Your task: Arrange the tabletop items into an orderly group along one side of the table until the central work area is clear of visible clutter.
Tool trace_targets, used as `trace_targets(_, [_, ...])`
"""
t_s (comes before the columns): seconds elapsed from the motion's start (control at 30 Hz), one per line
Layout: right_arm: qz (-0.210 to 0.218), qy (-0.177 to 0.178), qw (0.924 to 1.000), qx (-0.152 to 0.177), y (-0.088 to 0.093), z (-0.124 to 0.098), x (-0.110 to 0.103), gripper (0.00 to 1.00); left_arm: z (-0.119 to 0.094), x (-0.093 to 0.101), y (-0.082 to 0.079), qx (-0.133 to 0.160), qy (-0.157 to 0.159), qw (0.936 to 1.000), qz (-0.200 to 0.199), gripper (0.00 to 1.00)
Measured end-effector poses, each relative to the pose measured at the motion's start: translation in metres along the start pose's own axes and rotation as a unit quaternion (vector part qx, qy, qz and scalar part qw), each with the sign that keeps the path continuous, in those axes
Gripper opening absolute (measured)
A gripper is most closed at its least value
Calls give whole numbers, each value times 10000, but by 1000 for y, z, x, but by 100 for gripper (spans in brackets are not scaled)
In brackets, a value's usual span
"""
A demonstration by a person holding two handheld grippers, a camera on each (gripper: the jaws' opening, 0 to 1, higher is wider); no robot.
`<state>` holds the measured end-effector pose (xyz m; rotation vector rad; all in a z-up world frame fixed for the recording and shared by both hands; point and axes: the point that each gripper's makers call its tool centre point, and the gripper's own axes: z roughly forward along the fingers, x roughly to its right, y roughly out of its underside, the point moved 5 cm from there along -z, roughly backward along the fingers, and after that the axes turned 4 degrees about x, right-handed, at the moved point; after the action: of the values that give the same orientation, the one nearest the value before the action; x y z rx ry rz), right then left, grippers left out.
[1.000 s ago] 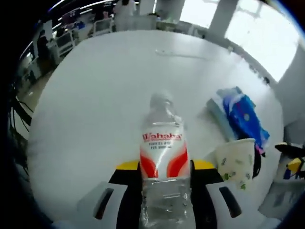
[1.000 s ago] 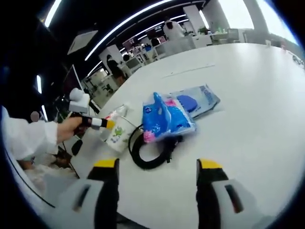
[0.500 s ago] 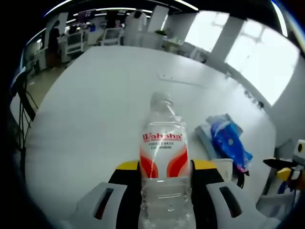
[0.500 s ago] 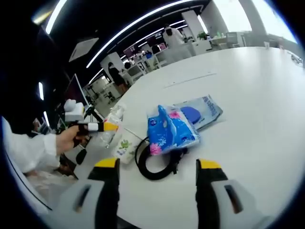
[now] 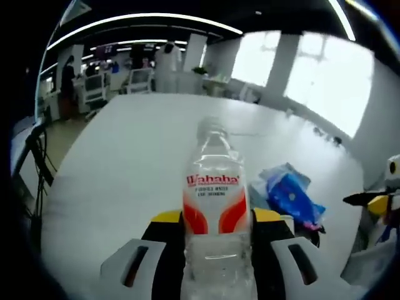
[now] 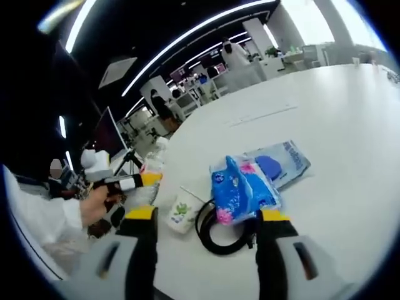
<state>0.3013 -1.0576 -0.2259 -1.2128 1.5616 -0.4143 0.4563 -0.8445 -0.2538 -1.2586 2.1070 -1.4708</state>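
Observation:
A clear water bottle (image 5: 215,206) with a red and white label stands between the jaws of my left gripper (image 5: 215,226), which is shut on it and holds it above the white table (image 5: 125,162). In the right gripper view the same bottle (image 6: 154,164) shows at the left, held by the left gripper (image 6: 134,182) in a person's hand. My right gripper (image 6: 206,220) is open with nothing between its jaws, hovering near a blue tissue pack (image 6: 240,190), a black coiled cable (image 6: 219,234) and a paper cup (image 6: 183,211). A flat blue packet (image 6: 278,164) lies behind the tissue pack.
The tissue pack (image 5: 290,197) and the cup's rim (image 5: 286,220) sit to the right of the bottle. The right gripper (image 5: 381,206) comes in at the right edge. Desks, monitors and people stand beyond the table's far end.
My left gripper has lifted and tilted the bottle, so the table sits lower in its view. In the right gripper view the items have shifted right and closer; the bottle rose beside the cup.

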Motion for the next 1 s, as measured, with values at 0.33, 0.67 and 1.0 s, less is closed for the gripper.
trace_targets(0.33, [196, -577, 9979, 230, -25, 32, -38, 60, -15, 12, -4, 213, 85, 9994, 276, 35])
trace_targets(0.67, [365, -1267, 9910, 222, -46, 68, -90, 58, -32, 22, -13, 569, 68, 9979, 303, 35])
trace_targets(1.0, [629, -1653, 9838, 277, -68, 99, -123, 55, -49, 28, -13, 650, 179, 9970, 376, 36])
